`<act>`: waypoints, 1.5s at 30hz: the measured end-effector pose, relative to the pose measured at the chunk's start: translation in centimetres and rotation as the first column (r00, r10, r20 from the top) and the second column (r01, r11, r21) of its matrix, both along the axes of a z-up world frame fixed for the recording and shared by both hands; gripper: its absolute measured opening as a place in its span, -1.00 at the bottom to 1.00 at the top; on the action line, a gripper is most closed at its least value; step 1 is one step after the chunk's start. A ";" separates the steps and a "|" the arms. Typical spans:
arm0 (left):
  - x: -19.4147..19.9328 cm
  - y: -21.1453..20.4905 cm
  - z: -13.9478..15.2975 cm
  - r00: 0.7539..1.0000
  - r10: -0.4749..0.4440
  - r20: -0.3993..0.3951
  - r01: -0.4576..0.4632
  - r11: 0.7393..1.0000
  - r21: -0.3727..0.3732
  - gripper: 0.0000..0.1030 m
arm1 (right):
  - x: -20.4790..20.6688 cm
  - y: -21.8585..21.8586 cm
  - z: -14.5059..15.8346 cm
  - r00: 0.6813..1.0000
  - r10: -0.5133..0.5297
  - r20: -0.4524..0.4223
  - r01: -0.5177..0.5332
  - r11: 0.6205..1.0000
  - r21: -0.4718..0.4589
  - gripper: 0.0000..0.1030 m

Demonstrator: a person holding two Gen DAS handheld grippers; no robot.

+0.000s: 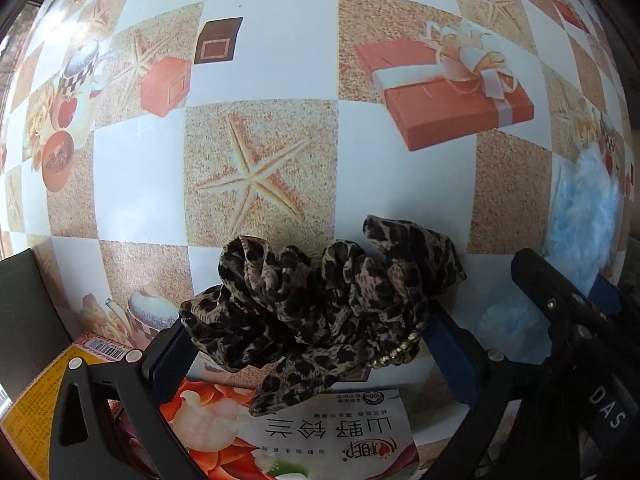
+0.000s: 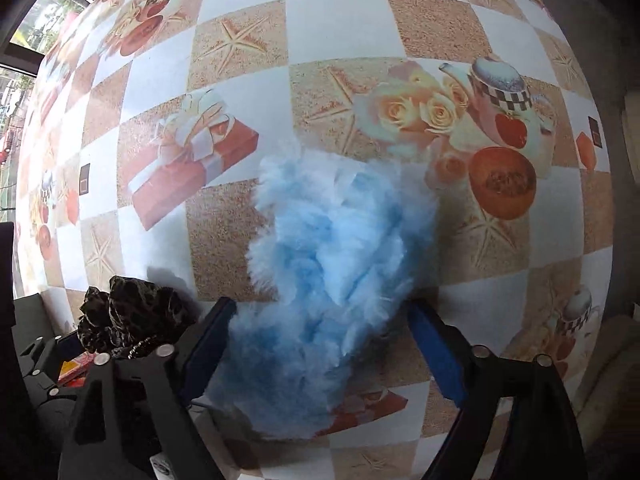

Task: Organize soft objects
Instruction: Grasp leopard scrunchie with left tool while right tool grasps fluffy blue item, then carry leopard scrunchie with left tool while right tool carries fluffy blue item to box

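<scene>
From the left wrist we look forward along the left gripper (image 1: 308,344) and steeply down on the patterned tablecloth (image 1: 136,176), close above it. From the right wrist we look the same way along the right gripper (image 2: 320,344), just as near. Both views share the cloth: the leopard scrunchie (image 1: 320,304) fills our left foreground and shows at the lower left of the right view (image 2: 128,312); the blue fluffy piece (image 2: 332,264) centres the right view and edges the left (image 1: 584,216).
</scene>
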State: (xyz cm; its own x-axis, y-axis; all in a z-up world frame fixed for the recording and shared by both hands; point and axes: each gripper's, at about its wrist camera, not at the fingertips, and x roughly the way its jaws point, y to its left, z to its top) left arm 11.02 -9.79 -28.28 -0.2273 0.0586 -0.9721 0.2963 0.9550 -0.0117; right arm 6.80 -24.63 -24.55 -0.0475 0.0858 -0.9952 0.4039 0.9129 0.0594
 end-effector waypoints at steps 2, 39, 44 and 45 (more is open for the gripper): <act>-0.1 -0.6 0.0 1.000 0.005 -0.006 -0.005 1.000 0.003 1.00 | -0.4 -0.6 0.2 1.000 0.000 -0.004 0.000 1.000 -0.016 0.31; -9.2 -2.7 14.6 0.864 -0.406 0.299 0.470 0.862 -0.189 -0.18 | -13.3 -2.9 6.9 0.983 -0.176 0.057 0.166 0.974 0.153 -0.33; -10.9 -2.1 15.7 0.843 -0.439 0.310 0.511 0.833 -0.211 -0.18 | -14.0 -2.4 8.0 0.984 -0.165 0.061 0.156 0.978 0.140 -0.33; -11.1 -1.8 15.9 0.846 -0.435 0.309 0.508 0.833 -0.218 -0.18 | -14.1 -2.3 8.2 0.985 -0.164 0.061 0.155 0.978 0.139 -0.33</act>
State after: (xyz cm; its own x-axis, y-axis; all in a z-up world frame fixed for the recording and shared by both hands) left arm -0.09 -11.61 -12.41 -0.0045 -0.1845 -0.9828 0.7380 0.6626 -0.1278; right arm -7.31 -26.94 -16.37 0.0485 0.2182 -0.9747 0.5338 0.8191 0.2099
